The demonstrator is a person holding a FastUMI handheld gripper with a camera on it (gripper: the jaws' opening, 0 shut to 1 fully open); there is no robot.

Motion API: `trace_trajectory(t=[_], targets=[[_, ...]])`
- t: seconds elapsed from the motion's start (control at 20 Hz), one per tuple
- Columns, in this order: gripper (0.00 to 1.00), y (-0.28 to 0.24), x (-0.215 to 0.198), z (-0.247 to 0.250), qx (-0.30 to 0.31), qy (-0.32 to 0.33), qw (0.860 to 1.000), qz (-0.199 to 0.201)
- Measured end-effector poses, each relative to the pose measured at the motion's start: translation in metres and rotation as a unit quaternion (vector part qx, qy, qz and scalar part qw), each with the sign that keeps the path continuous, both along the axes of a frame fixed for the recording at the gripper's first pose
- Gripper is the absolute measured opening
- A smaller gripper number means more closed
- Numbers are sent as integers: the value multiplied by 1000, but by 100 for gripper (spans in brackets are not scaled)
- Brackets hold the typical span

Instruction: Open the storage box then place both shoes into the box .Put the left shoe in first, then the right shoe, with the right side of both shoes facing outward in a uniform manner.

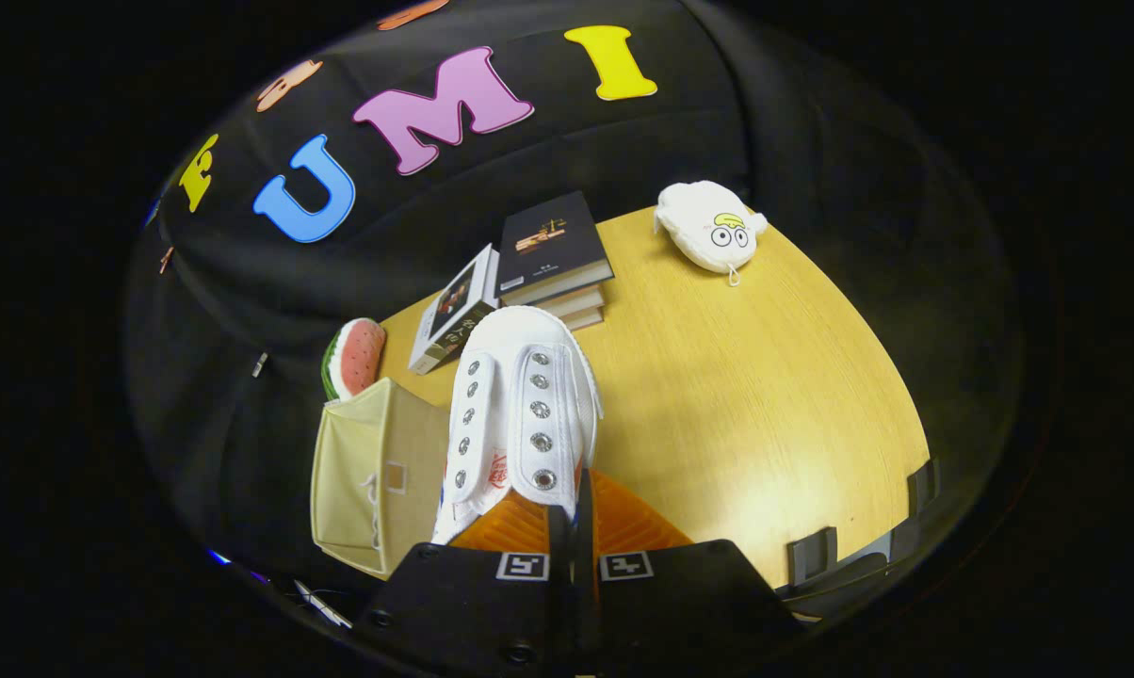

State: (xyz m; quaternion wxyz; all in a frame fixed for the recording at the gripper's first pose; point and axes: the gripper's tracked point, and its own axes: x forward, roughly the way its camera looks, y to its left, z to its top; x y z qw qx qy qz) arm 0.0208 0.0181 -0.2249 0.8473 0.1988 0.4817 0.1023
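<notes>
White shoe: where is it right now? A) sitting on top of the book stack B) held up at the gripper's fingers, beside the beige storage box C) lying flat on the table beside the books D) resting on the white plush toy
B: the white shoe rises from the closed fingers of the gripper, with the beige storage box right beside it.

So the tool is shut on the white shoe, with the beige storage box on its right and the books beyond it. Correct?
Not quite. The gripper view shows the beige storage box to the left of the white shoe, not its right. The rest holds: the tool is shut on the shoe, its fingers closed together on the shoe's edge, and the books lie beyond it on the wooden table.
</notes>
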Motion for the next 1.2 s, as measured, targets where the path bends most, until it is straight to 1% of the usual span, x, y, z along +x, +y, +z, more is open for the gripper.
trace_trajectory(t=[0.2, 0.4, 0.5, 0.7, 0.95, 1.05, 1.1, 1.15, 1.2], targets=[[5, 69, -8, 46, 26, -21, 999, 1], [5, 137, -16, 57, 37, -18, 999, 14], [5, 165, -21, 51, 33, -12, 999, 19], [5, 199, -25, 20, 16, 13, 999, 26], [5, 210, -25, -15, -36, 40, 998, 32], [7, 215, -24, -16, -42, 38, 998, 35], [7, 221, -24, -15, -35, 37, 998, 41], [17, 227, -26, -13, -27, 38, 998, 46], [24, 231, -29, -10, -19, 40, 998, 52]])
